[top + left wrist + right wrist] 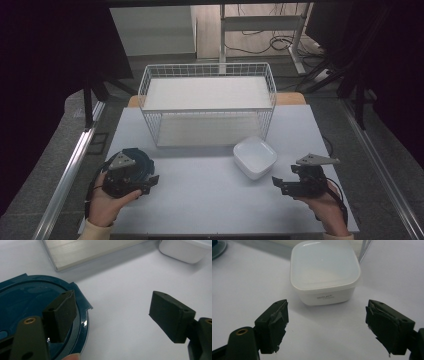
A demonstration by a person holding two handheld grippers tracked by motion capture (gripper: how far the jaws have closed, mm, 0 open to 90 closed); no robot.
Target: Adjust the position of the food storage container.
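The white table took up most of the high view, running from the person's edge at six o'clock back toward twelve. On its far half, at about twelve o'clock, stood a white wire basket with a flat shelf across its top and another pale board at its base; an edge of that base board also showed in the left gripper view.

Next in size, a dark blue round lid lay flat on the table at about eight o'clock, partly under the left gripper. A white square container (a small line of print on its side wall, too small to read) sat at about four o'clock, just in front of the basket's right corner and apart from it. In the right gripper view the container was upright, ahead of the jaws and between their lines, with bare table between it and them.

The left gripper, held in the person's left hand, had its jaws spread wide, one jaw over the lid's rim and the other over bare table, gripping nothing. The right gripper, held in the right hand at about five o'clock, also had its jaws spread wide apart, pointing toward the container without touching it.
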